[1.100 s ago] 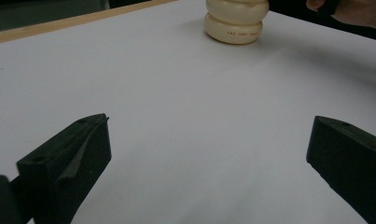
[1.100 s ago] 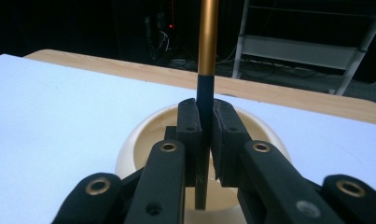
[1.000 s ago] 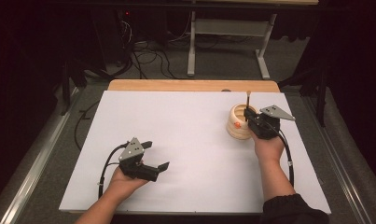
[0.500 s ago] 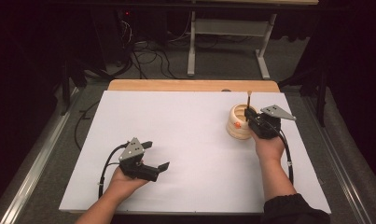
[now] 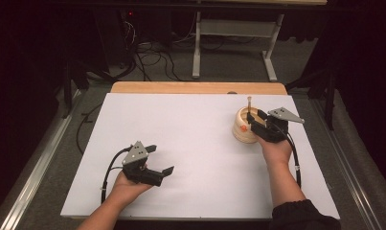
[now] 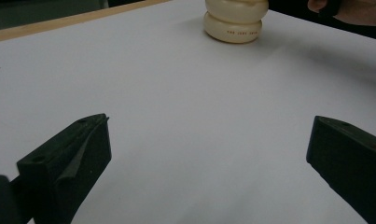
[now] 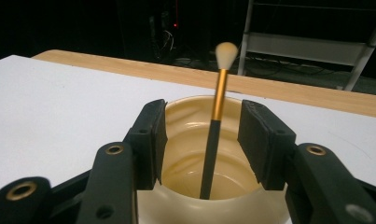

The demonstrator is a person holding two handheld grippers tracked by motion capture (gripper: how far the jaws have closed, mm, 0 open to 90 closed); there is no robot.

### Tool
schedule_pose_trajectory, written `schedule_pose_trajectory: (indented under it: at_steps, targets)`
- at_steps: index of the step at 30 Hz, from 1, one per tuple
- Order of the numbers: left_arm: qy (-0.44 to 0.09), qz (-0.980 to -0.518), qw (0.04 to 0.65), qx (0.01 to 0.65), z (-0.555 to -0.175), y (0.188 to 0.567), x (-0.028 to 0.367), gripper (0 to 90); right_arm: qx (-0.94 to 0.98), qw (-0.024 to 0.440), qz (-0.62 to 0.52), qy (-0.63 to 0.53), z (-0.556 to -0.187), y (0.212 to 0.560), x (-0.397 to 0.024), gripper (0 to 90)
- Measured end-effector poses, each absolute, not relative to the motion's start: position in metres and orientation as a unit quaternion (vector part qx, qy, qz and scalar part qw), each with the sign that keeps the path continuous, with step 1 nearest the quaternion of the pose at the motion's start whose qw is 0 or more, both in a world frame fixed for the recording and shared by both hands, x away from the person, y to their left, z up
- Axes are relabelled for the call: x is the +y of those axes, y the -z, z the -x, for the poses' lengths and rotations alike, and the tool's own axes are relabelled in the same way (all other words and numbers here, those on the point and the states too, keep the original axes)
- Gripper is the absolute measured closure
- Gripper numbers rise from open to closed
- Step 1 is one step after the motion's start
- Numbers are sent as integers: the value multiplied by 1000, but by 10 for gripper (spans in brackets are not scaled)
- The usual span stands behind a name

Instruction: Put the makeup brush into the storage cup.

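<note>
Standing in the cream cup (image 7: 209, 154), a makeup brush (image 7: 215, 126) with a black handle, gold ferrule and pale tip leans upright between the jaws of the right gripper (image 7: 202, 144), whose pads sit apart on either side of the handle without touching it; those jaws have just been opening, and the brush rests free inside the cup. From the high view, the cup (image 5: 242, 129) sits on the white table sheet (image 5: 181, 134) toward its far right part, with the right gripper (image 5: 257, 122) directly against the cup's near-right side and the brush (image 5: 249, 105) poking up above the cup's rim. The left gripper (image 5: 162, 160) lies well away from the cup, toward the near left of the sheet, its jaws spread wide with nothing between them, hovering low over the bare sheet (image 6: 185, 116). In the left gripper view the cup (image 6: 234, 21) stands far beyond those spread jaws.
</note>
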State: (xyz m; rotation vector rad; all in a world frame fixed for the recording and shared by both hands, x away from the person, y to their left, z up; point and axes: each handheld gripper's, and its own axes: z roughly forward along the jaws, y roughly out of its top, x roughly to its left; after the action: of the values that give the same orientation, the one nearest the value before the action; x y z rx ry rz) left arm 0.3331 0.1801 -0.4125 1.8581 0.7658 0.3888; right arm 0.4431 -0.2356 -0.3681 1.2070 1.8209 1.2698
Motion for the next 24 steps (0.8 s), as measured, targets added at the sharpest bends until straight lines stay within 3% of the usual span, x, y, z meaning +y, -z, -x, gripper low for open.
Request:
schedule_pose_trajectory:
  at_steps: [12,24]
  targets:
    - [-163,-774,522,319,-334,412,181,7,701,297,-443,-474,-440,366,-233,513]
    - [-164,-771,522,326,-334,412,182,7,707,284,-429,-485,-428,359,-232,310]
